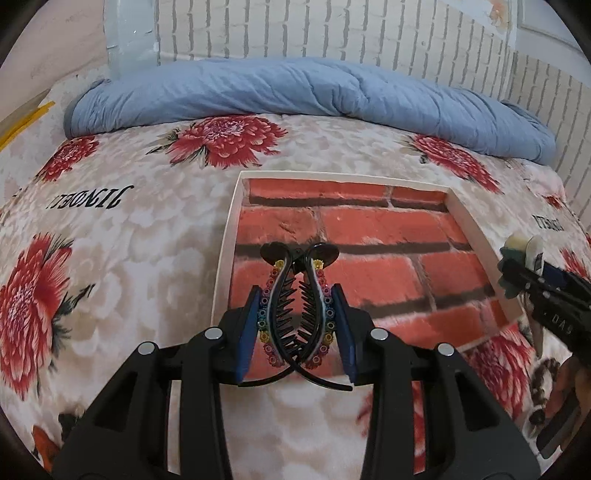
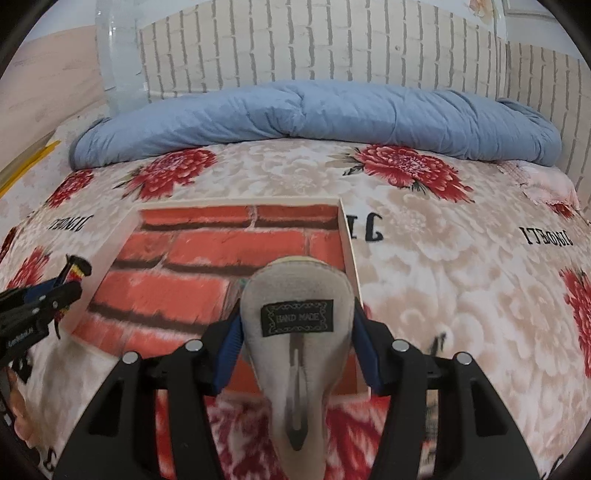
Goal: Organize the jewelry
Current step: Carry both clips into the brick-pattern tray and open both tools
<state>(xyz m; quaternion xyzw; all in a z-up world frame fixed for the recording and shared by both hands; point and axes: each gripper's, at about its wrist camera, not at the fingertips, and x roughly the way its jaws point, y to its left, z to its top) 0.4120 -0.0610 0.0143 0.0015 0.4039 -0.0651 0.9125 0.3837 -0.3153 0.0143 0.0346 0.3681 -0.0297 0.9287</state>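
My left gripper is shut on a black banana hair clip edged with small coloured flowers, held over the near edge of a shallow white tray lined with a red brick print. My right gripper is shut on a beige felt hair clip with a black "HAND MADE" label, held above the tray's near right corner. The right gripper also shows at the right edge of the left wrist view. The left gripper shows at the left of the right wrist view.
The tray lies on a bed with a cream blanket printed with red flowers. A rolled blue quilt lies along the far side against a white brick wall. A dark braided item lies on the blanket at the right.
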